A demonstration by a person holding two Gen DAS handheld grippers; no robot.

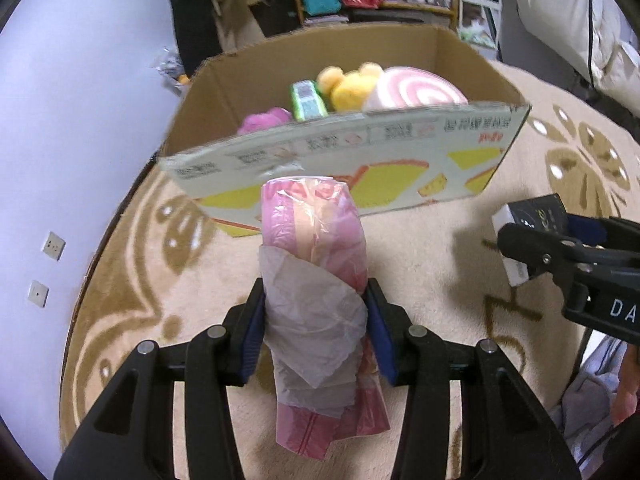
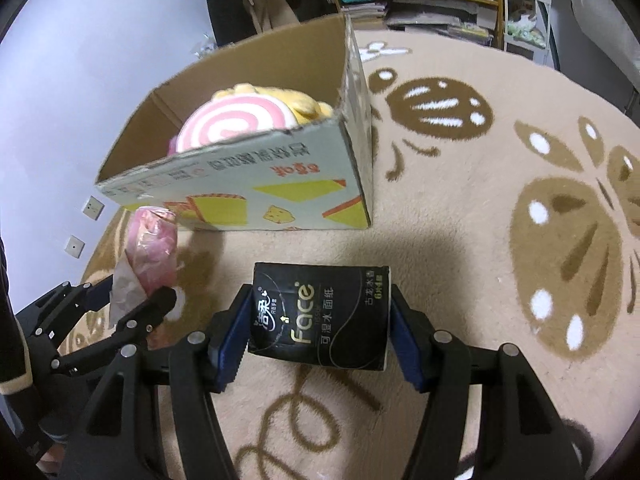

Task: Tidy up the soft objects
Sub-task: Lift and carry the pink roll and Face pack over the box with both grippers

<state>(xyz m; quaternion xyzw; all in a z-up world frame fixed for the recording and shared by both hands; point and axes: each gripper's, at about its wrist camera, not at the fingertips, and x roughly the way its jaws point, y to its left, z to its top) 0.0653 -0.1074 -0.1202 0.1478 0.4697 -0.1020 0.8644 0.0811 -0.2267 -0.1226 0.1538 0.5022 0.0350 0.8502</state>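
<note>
Each tool is squeezed shut on something soft, the left tool (image 1: 316,324) on a pink plastic-wrapped roll (image 1: 316,240) and the right tool (image 2: 320,332) on a black tissue pack (image 2: 320,316), both probably headed for the cardboard box (image 1: 360,160) of plush toys (image 1: 352,84) at twelve o'clock.

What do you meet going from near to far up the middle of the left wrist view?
Left gripper shut on the pink plastic-wrapped pack → printed front wall of the cardboard box → soft toys inside, yellow plush and pink swirl cushion → cluttered shelves behind.
</note>
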